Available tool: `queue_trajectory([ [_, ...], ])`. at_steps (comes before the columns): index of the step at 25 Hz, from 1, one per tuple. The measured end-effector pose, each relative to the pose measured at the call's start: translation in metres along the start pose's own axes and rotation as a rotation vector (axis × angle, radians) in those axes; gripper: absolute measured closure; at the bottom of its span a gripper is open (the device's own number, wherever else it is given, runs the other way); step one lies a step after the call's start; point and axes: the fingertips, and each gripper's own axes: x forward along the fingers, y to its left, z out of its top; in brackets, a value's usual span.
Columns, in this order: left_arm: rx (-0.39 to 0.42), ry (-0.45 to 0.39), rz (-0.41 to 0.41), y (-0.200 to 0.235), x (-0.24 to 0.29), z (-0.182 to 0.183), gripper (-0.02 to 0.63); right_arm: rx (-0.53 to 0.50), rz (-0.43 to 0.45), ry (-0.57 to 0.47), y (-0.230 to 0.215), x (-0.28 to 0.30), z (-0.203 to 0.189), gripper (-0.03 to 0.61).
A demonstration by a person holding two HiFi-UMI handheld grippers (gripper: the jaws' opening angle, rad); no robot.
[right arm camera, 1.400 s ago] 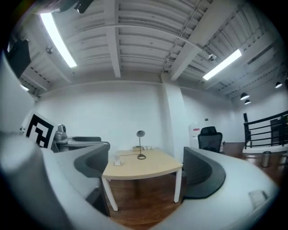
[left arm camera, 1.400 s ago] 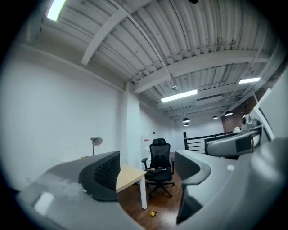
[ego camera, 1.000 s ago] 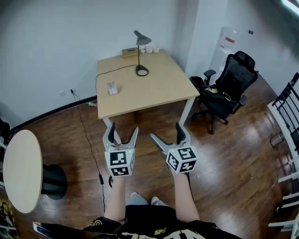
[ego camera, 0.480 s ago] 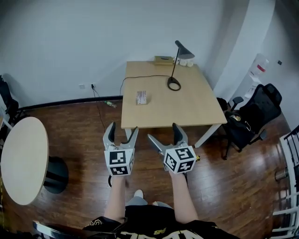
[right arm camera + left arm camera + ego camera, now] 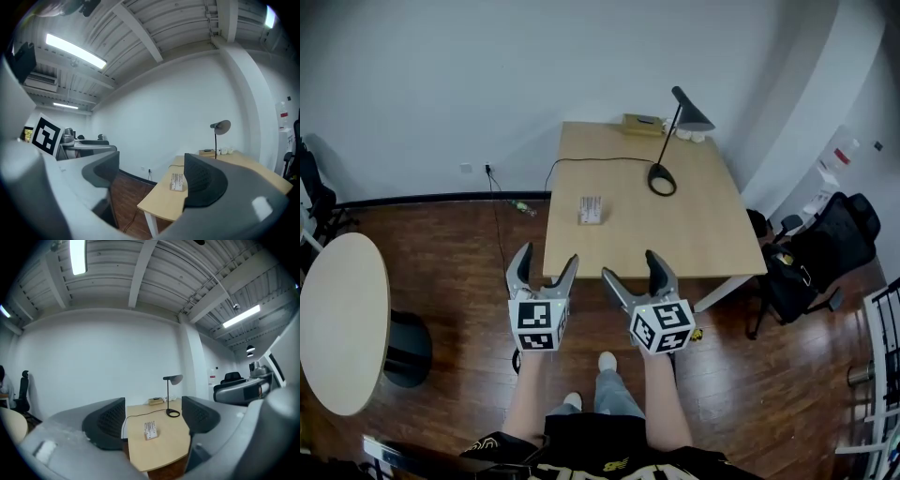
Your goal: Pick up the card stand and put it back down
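claw on the left point(image 5: 547, 255) gapes empty — right claw point(image 5: 631, 265) has just been closing, parted, nothing between.

Matt wood table point(image 5: 705, 234), glossy, seemingly wooden floor point(image 5: 459, 281)

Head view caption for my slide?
Left gripper open, right gripper empty, jaws just closed partway; card stand untouched on table.

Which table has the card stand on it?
The rectangular table ahead holds the card stand; the round table stands off to the left.
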Motion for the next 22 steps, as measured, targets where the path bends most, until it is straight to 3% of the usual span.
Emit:
queue_trajectory([
  [8,0.050,0.001,0.060,0.006,0.099,0.016,0.221,0.030,0.069,-0.036,-0.086,0.080,0.020,0.141],
  [13,0.048,0.019,0.082,0.014,0.136,0.011,0.221,0.049,0.115,-0.007,-0.115,0.119,0.012,0.141],
  [18,0.052,0.023,0.035,0.028,0.169,0.010,0.221,0.053,0.111,0.001,-0.123,0.151,0.016,0.141],
  [22,0.034,0.068,-0.029,0.030,0.191,-0.017,0.221,0.060,0.101,0.049,-0.123,0.171,-0.002,0.143],
])
